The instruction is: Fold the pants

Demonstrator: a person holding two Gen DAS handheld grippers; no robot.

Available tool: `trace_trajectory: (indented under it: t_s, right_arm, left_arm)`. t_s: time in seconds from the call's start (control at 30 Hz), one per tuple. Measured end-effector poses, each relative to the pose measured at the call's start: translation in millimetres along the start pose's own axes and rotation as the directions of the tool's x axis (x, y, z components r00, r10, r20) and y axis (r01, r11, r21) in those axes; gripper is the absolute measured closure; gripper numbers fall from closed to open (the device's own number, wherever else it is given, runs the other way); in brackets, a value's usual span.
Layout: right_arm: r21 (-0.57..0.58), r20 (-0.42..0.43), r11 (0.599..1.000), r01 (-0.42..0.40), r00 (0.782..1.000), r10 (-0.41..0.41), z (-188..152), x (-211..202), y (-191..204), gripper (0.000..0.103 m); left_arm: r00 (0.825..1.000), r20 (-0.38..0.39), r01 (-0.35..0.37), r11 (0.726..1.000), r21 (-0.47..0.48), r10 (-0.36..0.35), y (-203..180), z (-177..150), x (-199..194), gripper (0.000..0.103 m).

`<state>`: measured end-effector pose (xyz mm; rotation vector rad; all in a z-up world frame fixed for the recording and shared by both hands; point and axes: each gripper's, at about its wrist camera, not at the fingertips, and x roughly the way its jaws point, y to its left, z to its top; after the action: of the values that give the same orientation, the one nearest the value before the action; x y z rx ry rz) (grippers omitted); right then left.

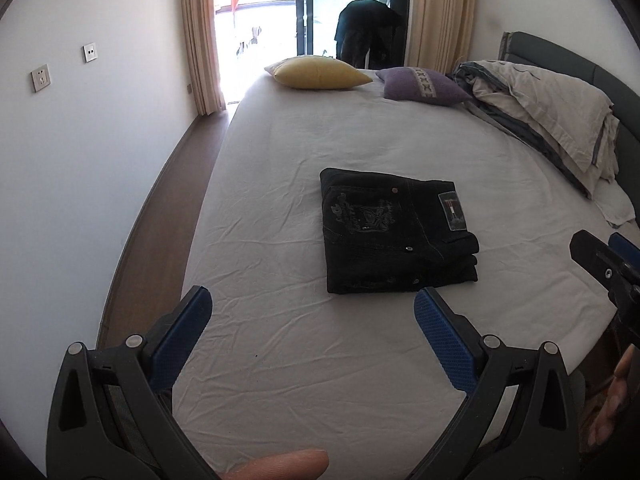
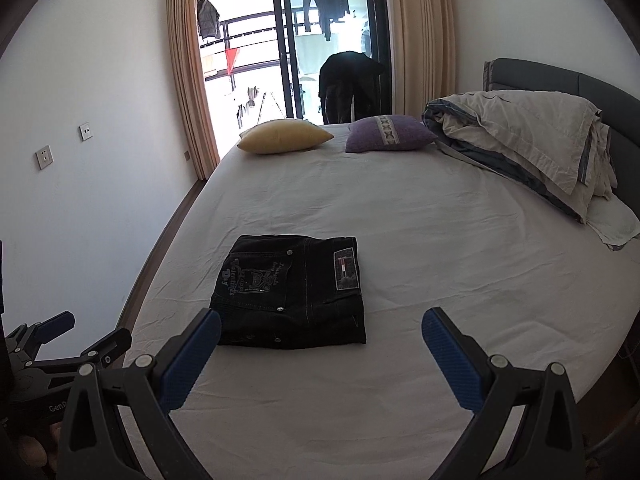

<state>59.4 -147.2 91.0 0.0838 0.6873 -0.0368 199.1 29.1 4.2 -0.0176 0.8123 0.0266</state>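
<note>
The black jeans (image 1: 396,236) lie folded into a compact rectangle on the white bed sheet (image 1: 320,360), back pocket embroidery and a waistband patch facing up. They also show in the right wrist view (image 2: 292,292). My left gripper (image 1: 312,308) is open and empty, held above the sheet just short of the jeans' near edge. My right gripper (image 2: 320,328) is open and empty, near the jeans' front right corner. Each gripper appears in the other's view: the right one (image 1: 608,264) at the right edge, the left one (image 2: 72,336) at the lower left.
A yellow pillow (image 1: 320,72) and a purple pillow (image 1: 424,86) lie at the far end of the bed. A crumpled duvet (image 1: 548,116) is piled against the grey headboard (image 1: 616,80) on the right. Wall and wooden floor (image 1: 160,216) run along the left. A balcony door (image 2: 320,40) is behind.
</note>
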Motion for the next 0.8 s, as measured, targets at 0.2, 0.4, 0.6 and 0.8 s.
trace_trajectory:
  t_s: [0.2, 0.4, 0.6, 0.8]
  right_arm:
    - [-0.003, -0.019, 1.000, -0.002, 1.000, 0.002, -1, 4, 0, 0.000]
    - [-0.001, -0.035, 1.000, -0.002, 0.999, 0.002, 1, 12, -2, 0.000]
    - [-0.002, -0.040, 1.000, 0.001, 0.999, -0.001, 0, 13, -1, 0.000]
    - [-0.003, -0.047, 1.000, 0.001, 0.999, -0.001, -2, 15, -3, 0.000]
  left_arm:
    - [1.000, -0.018, 0.006, 1.000, 0.002, -0.006, 0, -1, 2, 0.000]
    - [1.000, -0.026, 0.002, 1.000, 0.003, -0.002, 0, -3, -3, 0.000]
    - [1.000, -0.029, -0.001, 1.000, 0.004, 0.001, -1, -3, -2, 0.000]
    - [0.999, -0.034, 0.002, 1.000, 0.008, -0.002, -4, -4, 1, 0.000]
